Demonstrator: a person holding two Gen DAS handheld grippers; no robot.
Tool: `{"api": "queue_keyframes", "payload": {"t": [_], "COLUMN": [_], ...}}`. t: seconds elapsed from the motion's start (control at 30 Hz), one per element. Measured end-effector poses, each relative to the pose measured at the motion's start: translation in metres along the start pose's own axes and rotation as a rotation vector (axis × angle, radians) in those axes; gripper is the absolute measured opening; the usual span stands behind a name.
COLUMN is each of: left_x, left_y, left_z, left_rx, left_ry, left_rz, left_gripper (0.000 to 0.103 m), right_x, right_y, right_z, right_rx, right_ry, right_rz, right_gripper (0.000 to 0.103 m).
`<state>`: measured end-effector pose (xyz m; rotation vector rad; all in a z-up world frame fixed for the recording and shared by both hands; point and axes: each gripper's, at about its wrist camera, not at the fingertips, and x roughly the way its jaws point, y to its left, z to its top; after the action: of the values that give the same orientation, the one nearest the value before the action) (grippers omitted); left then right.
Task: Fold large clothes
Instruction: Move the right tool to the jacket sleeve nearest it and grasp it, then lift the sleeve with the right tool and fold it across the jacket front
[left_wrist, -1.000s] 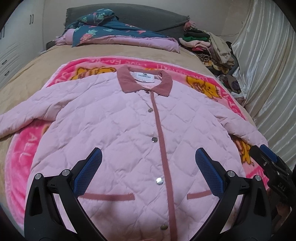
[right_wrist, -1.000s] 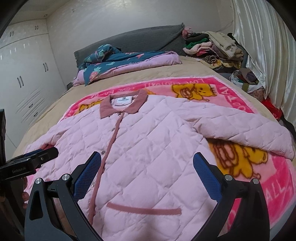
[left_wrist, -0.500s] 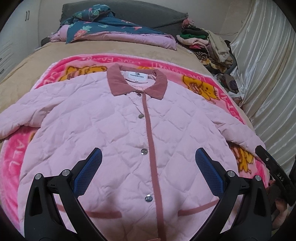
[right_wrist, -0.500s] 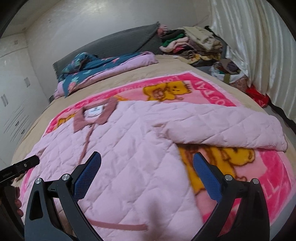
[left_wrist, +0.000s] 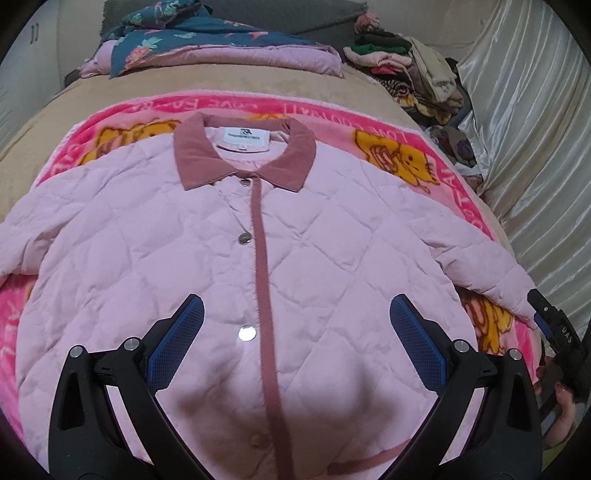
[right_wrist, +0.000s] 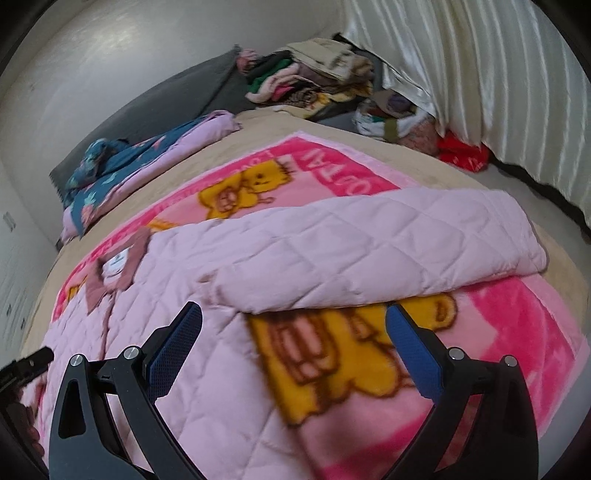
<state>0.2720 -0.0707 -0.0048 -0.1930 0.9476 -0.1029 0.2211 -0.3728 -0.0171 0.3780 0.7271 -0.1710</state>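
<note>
The large pale pink quilted jacket with a dusty-rose collar (left_wrist: 258, 229) lies flat and buttoned on the bright pink fleece blanket with yellow bears (right_wrist: 332, 354), so no fold is made yet and I judge all the folding is left. The left gripper (left_wrist: 297, 338) hovers with jaws spread wide, the jacket front between and ahead of them. The right gripper (right_wrist: 293, 347) is also spread and empty, the jacket's sleeve (right_wrist: 388, 243) just ahead of its jaws.

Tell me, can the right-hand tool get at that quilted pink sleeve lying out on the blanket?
Probably yes. The right tool is open, and the quilted pink sleeve lies just ahead with nothing covering it.
</note>
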Motion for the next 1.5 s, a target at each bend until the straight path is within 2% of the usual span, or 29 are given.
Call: {"api": "queue_keyframes", "payload": {"t": [0.37,0.5,0.7,0.83,1.03,1.27,1.33,1.4,1.43,1.5], "left_x": [0.048,0.062,0.082,0.090,0.096,0.090,0.088,0.085,0.084,0.080], "left_y": [-0.023,-0.030,-0.037,-0.039,-0.027,-0.002,0.006,0.009,0.010,0.013], "left_z": [0.009,0.011,0.019,0.027,0.039,0.043,0.045,0.046,0.046,0.047], "left_rx": [0.044,0.056,0.047,0.060,0.057,0.027,0.006,0.007,0.010,0.004], "left_ry": [0.078,0.080,0.096,0.084,0.076,0.055,0.058,0.051,0.046,0.043], "left_rz": [-0.012,0.015,-0.008,0.034,0.051,0.085,0.075,0.080,0.085,0.087], "left_gripper": [0.095,0.095,0.095,0.095,0.095,0.095,0.095,0.095,0.095,0.095], "right_x": [0.028,0.036,0.050,0.063,0.085,0.098,0.098,0.099,0.097,0.094], "right_y": [-0.056,-0.076,-0.110,-0.129,-0.155,-0.172,-0.175,-0.178,-0.180,-0.180], "right_z": [0.007,0.007,0.007,0.008,0.010,0.021,0.024,0.028,0.029,0.031], "right_rx": [0.114,0.163,0.265,0.337,0.463,0.533,0.540,0.552,0.551,0.542], "right_ry": [0.019,0.030,0.056,0.079,0.089,0.019,-0.020,-0.039,-0.047,-0.071], "right_rz": [-0.104,-0.128,-0.149,-0.148,-0.155,-0.181,-0.191,-0.197,-0.198,-0.192], "right_gripper": [0.099,0.099,0.099,0.099,0.099,0.099,0.095,0.078,0.073,0.051]}}
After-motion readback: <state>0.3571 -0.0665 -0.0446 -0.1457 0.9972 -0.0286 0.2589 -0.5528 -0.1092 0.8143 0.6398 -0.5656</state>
